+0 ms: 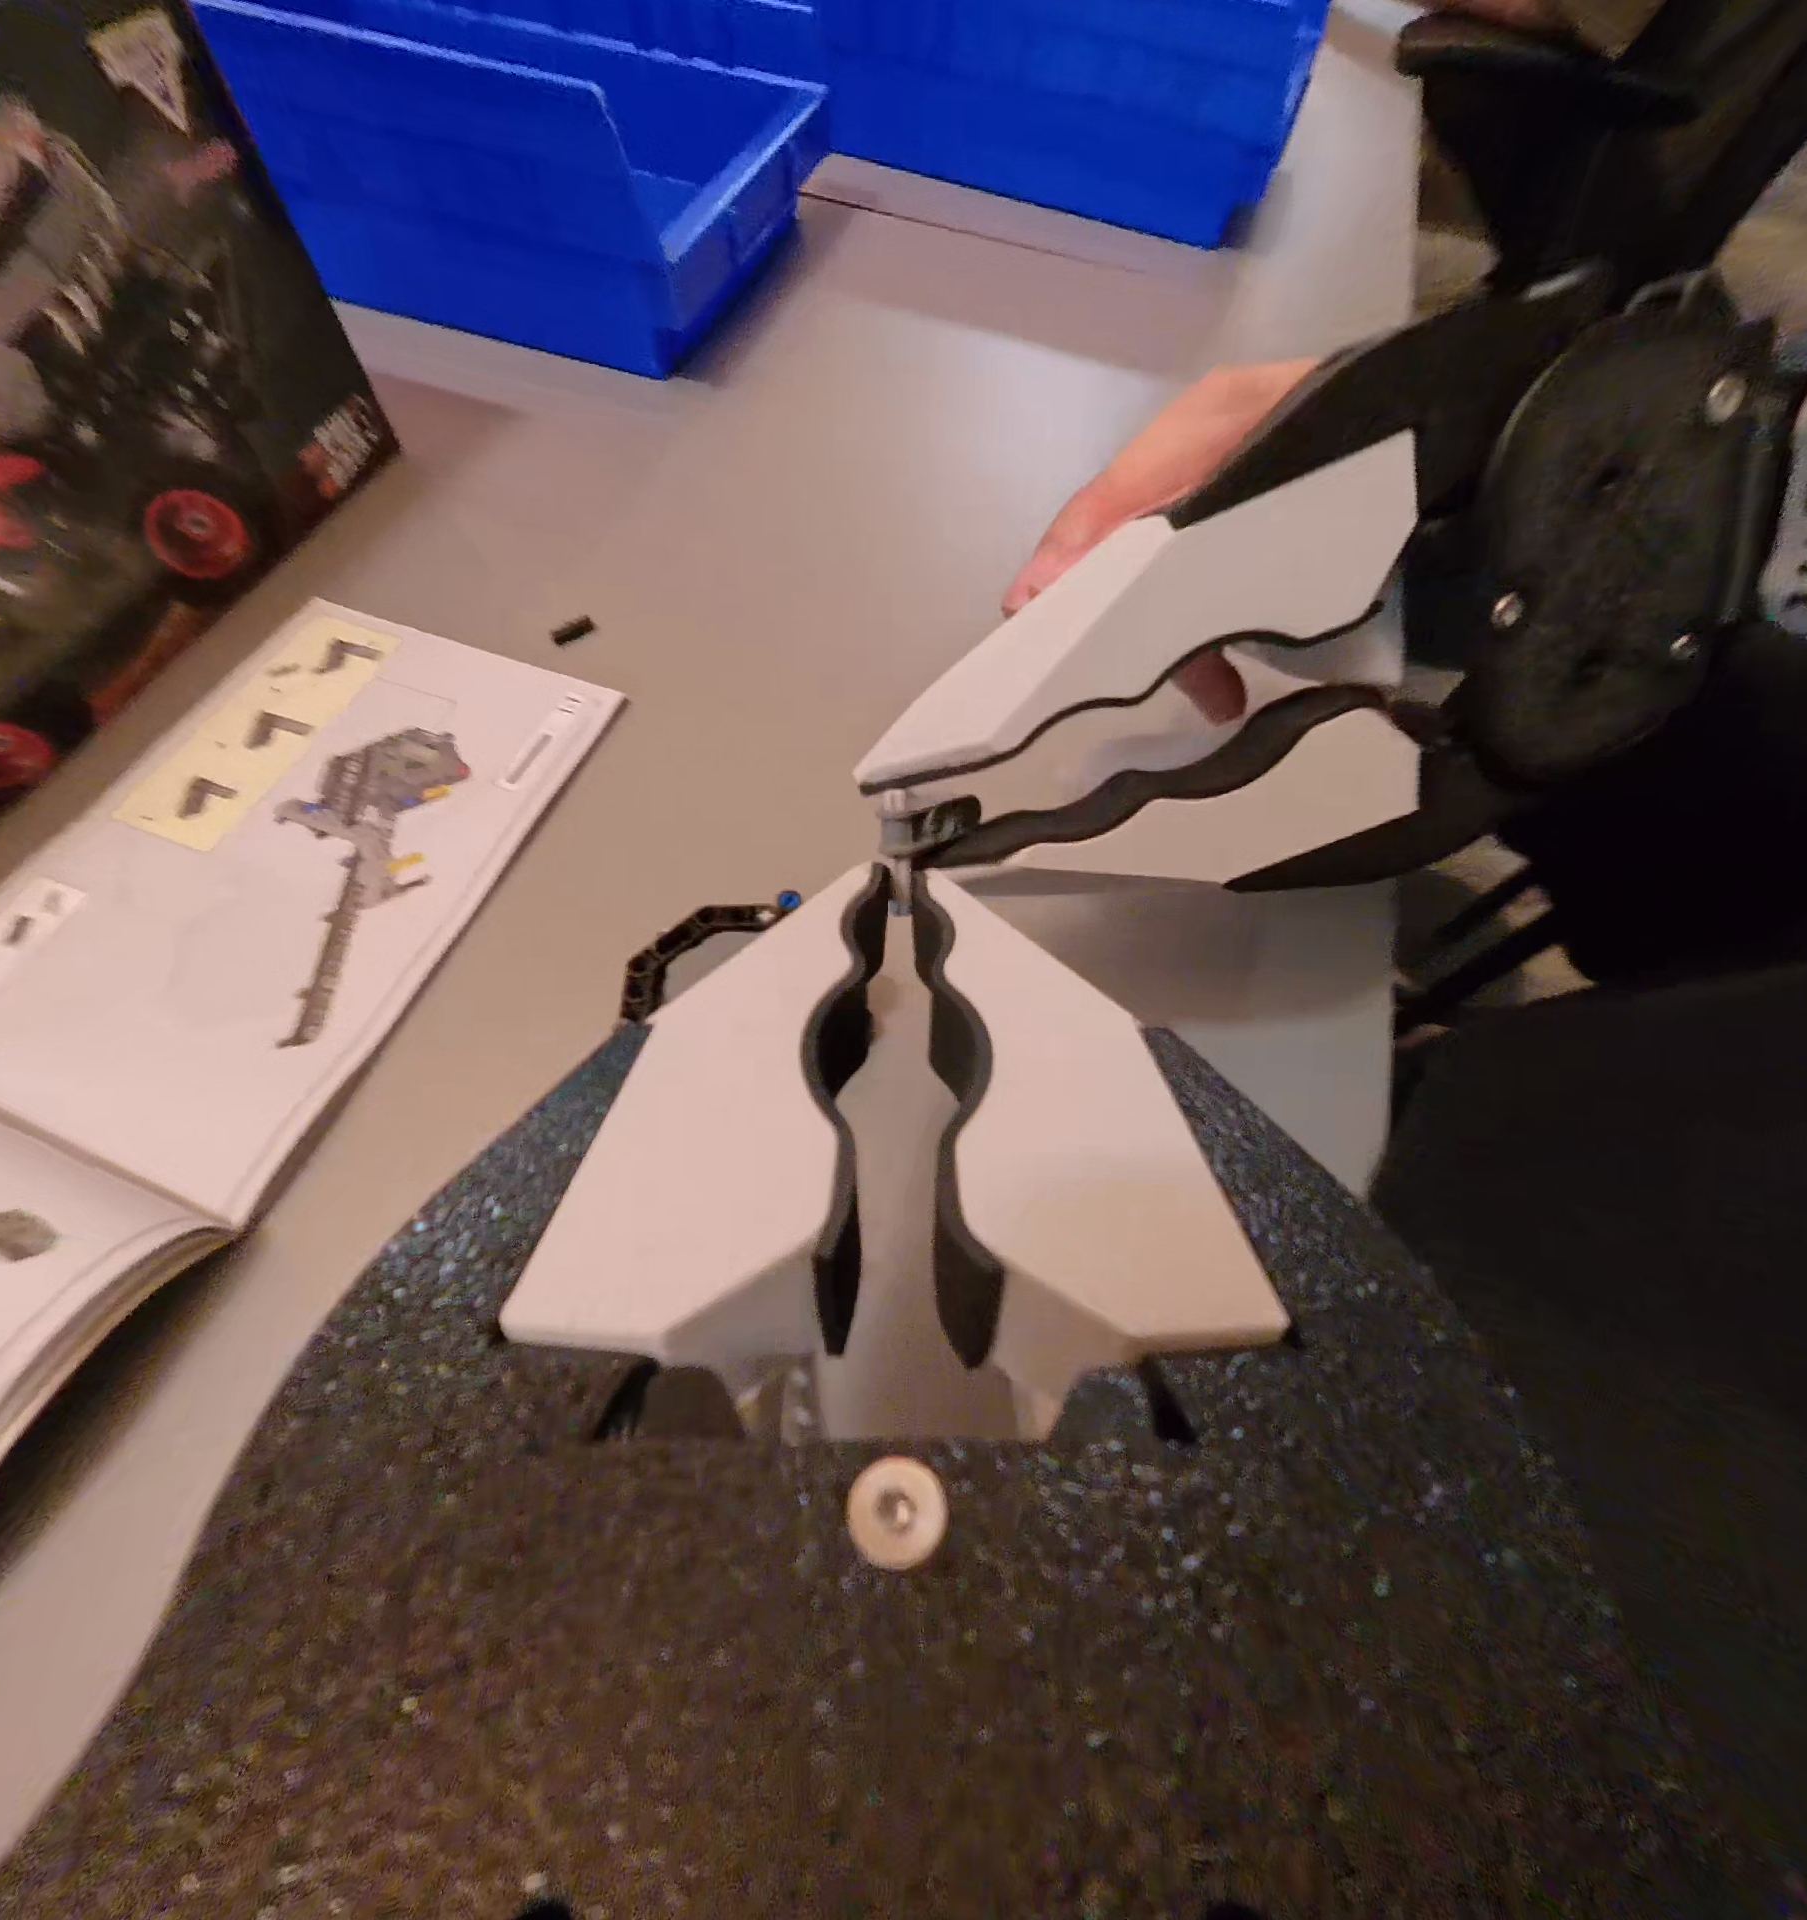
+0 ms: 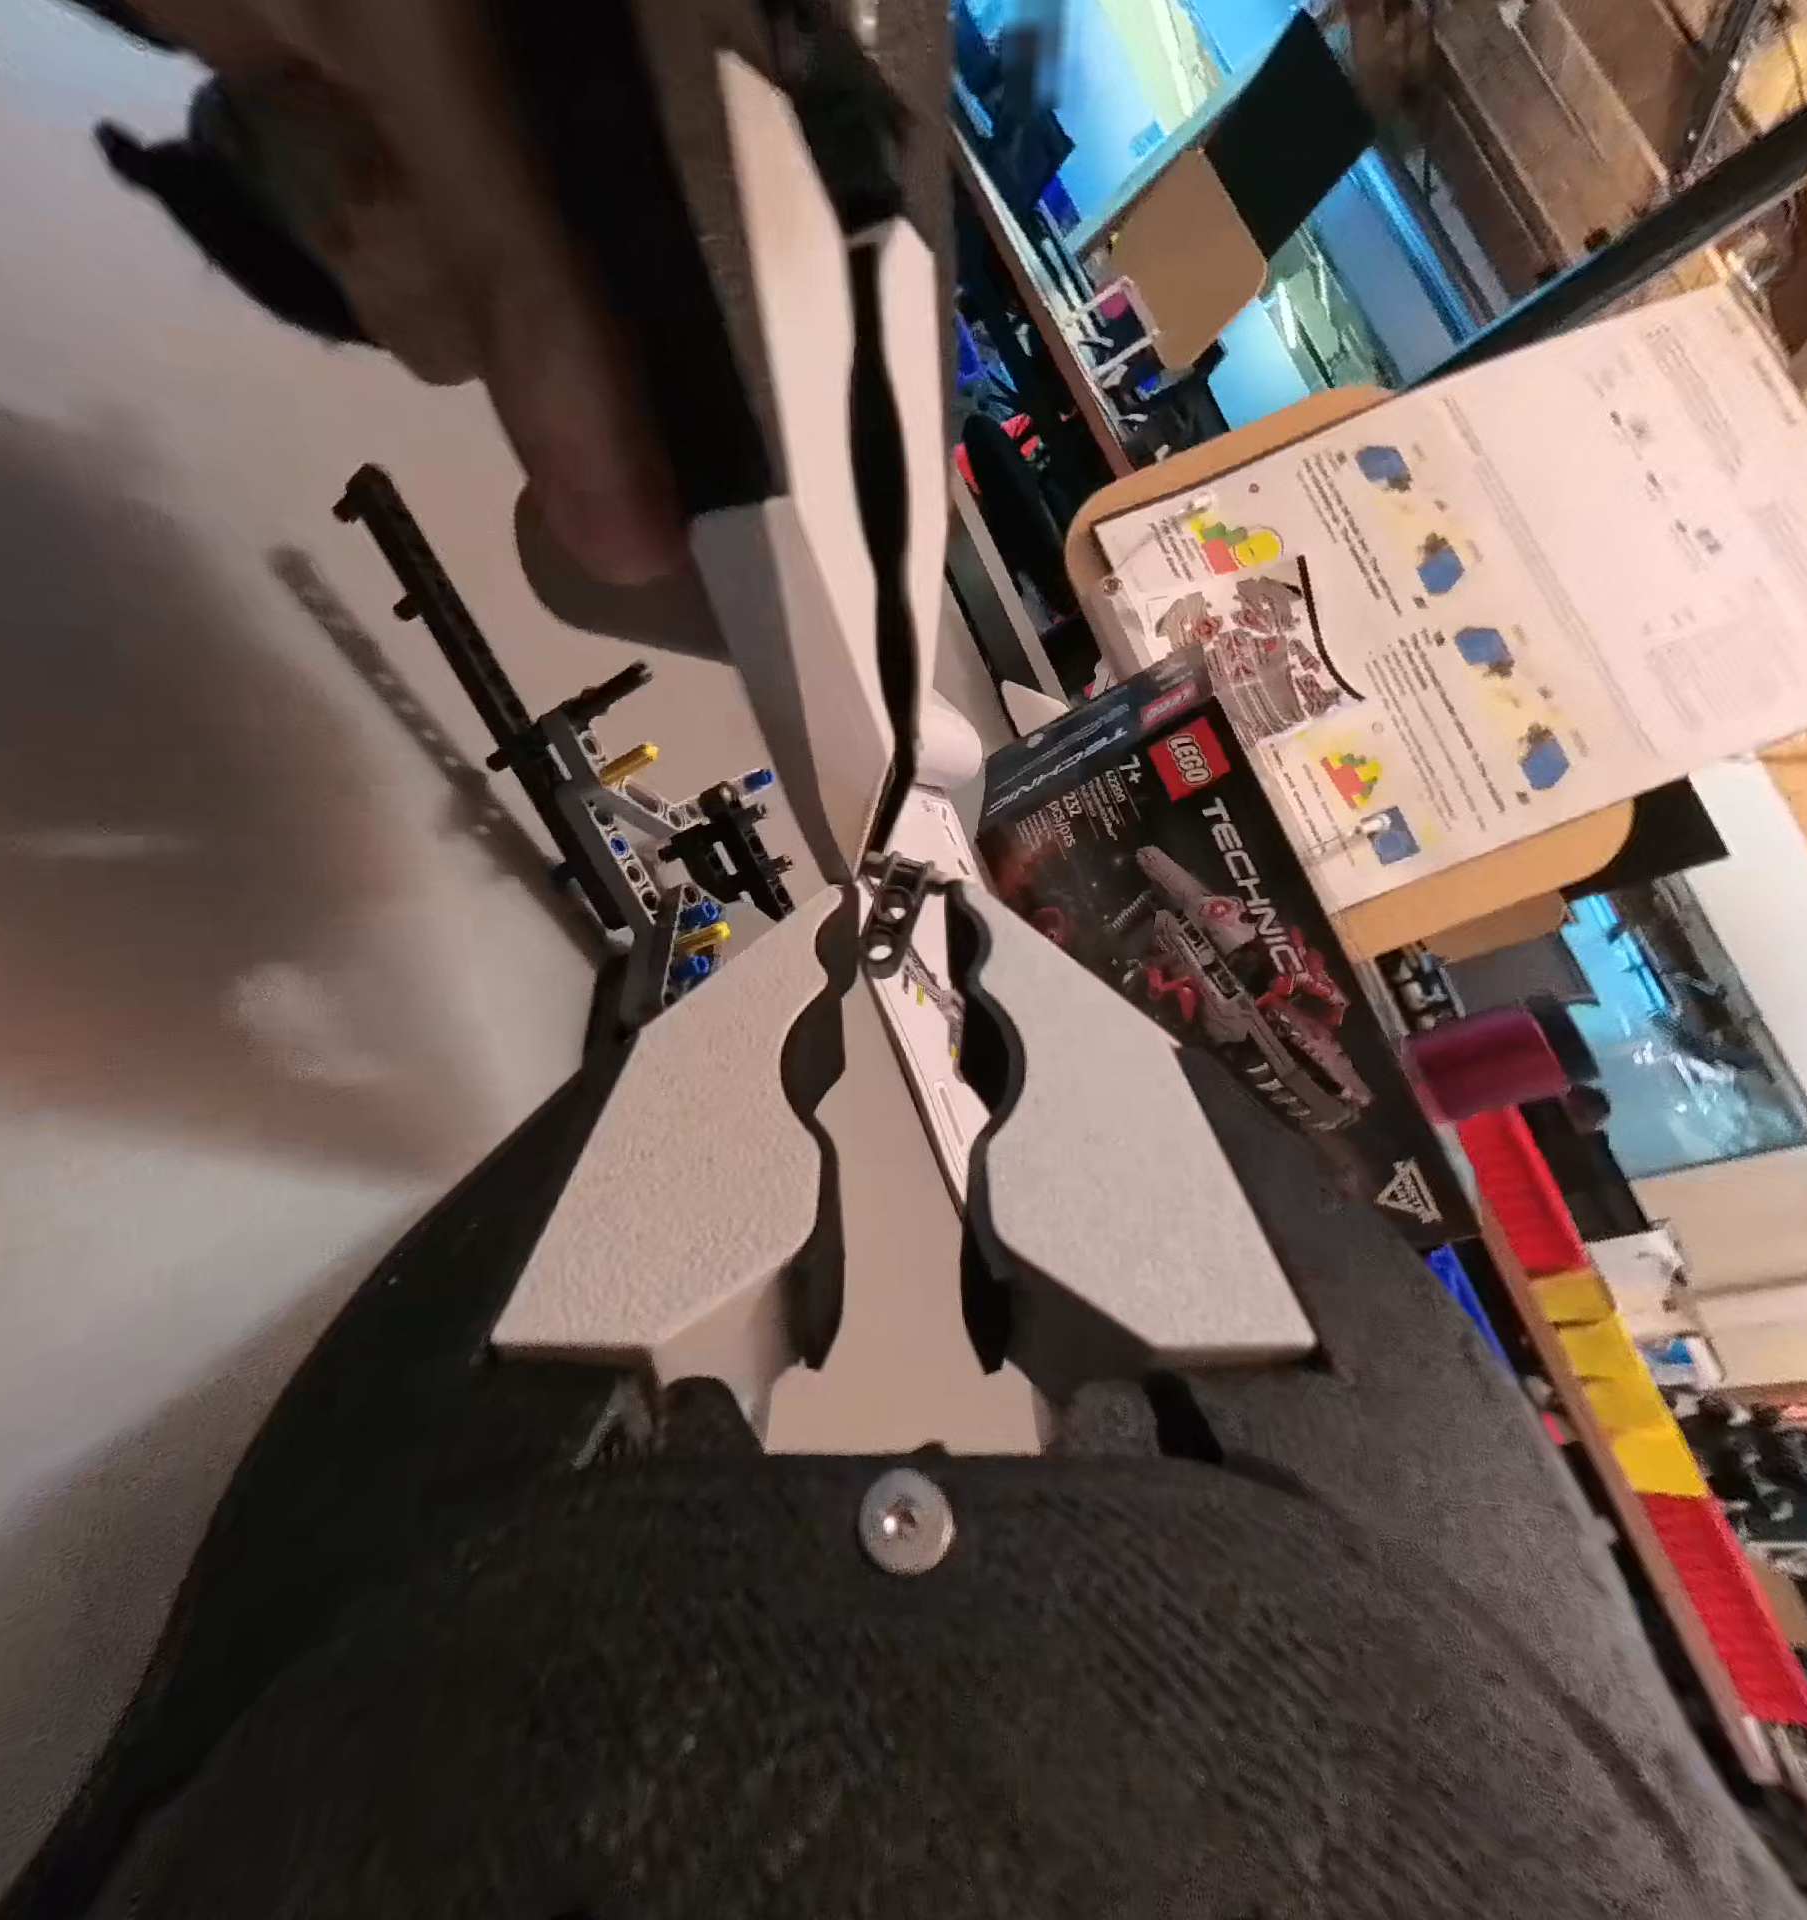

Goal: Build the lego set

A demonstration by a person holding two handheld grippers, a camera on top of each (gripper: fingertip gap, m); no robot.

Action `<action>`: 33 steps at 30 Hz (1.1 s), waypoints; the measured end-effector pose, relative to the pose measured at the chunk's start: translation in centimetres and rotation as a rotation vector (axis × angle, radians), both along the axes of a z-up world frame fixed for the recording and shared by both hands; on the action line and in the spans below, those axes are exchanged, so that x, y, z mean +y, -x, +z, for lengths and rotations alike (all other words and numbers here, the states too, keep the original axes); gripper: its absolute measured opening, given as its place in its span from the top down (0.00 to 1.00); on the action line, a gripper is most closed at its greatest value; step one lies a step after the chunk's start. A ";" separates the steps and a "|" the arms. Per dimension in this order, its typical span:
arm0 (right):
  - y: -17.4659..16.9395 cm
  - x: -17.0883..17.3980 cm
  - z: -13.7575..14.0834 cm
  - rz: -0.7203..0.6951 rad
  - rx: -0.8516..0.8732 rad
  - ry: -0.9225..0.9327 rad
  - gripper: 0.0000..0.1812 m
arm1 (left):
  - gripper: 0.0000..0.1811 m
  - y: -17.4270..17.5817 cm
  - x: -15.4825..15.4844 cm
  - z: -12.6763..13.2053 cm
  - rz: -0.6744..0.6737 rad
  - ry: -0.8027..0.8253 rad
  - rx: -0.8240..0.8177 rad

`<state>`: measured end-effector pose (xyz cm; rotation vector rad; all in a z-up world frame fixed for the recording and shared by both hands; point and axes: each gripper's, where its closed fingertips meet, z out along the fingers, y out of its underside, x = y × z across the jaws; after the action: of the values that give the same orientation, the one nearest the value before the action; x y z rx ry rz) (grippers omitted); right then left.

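In the left wrist view my left gripper [image 1: 894, 891] is shut on a small light grey pin [image 1: 901, 871] held above the table. My right gripper [image 1: 920, 816] comes in from the right, shut on a short dark grey beam [image 1: 935, 821], and its tips meet the left ones at the pin. In the right wrist view my right gripper [image 2: 894, 906] grips the dark grey beam [image 2: 894, 914], which has round holes. The left gripper [image 2: 876, 844] points down onto it from above. The partly built model [image 2: 650, 821], with a long black beam [image 2: 442, 613], lies on the table behind.
An open instruction booklet [image 1: 255, 883] lies left. A black angled beam with a blue pin [image 1: 691, 948] and a small black piece [image 1: 572, 629] lie nearby. The set's box [image 1: 99, 364] and blue bins [image 1: 566, 177] stand behind. A hand [image 1: 1138, 488] holds the right gripper. The grippers are tip to tip, or close to it.
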<state>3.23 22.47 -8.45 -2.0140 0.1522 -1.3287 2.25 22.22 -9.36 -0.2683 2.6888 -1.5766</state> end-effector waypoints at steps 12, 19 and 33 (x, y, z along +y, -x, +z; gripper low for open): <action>-0.5 -0.6 1.5 -0.046 0.010 -0.193 0.97 | 0.99 -0.1 -0.5 1.5 -0.035 0.172 0.064; -0.3 -0.7 2.4 -0.012 0.013 -0.296 0.97 | 0.97 0.3 -0.9 2.3 -0.036 0.243 0.124; 0.4 -0.9 1.5 0.051 0.192 -0.399 0.90 | 0.99 0.5 -0.7 0.9 -0.085 0.074 -0.050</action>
<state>2.83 21.54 -6.92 -1.7850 0.4172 -0.9800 1.79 21.54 -8.41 -0.1158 2.6421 -1.6833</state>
